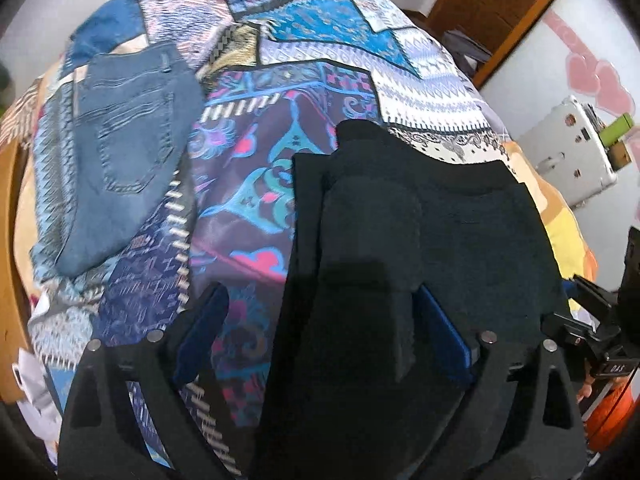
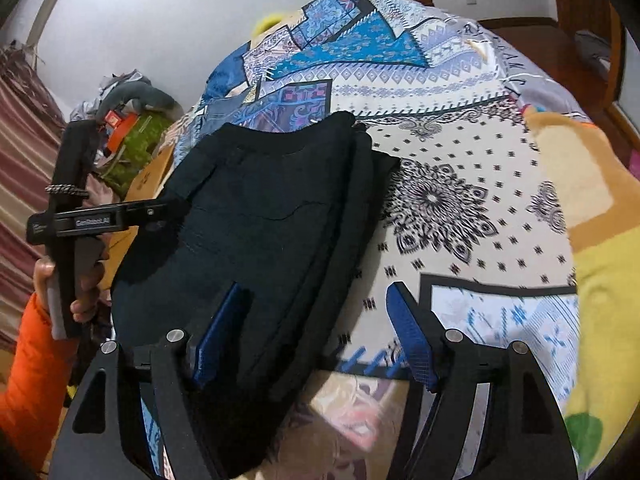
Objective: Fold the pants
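Black pants (image 1: 440, 232) lie folded into a thick stack on the patterned bedspread (image 1: 248, 184). In the left wrist view my left gripper (image 1: 324, 320) is open, its jaws straddling the stack's near left edge, with a folded flap lying between the blue pads (image 1: 444, 332). In the right wrist view the same black pants (image 2: 260, 220) lie under my right gripper (image 2: 316, 332), which is open with its jaws wide apart over the stack's near right edge; the left pad (image 2: 218, 332) rests over the cloth. The left gripper's body (image 2: 80, 220) shows at the left, held by a hand.
Folded blue jeans (image 1: 128, 140) lie on the bed's left side. A yellow and orange blanket (image 2: 592, 240) lies at the right. A wooden bed frame (image 1: 8, 240) runs along the left edge. A white device (image 1: 568, 152) and wooden furniture (image 1: 492, 12) stand beyond the bed.
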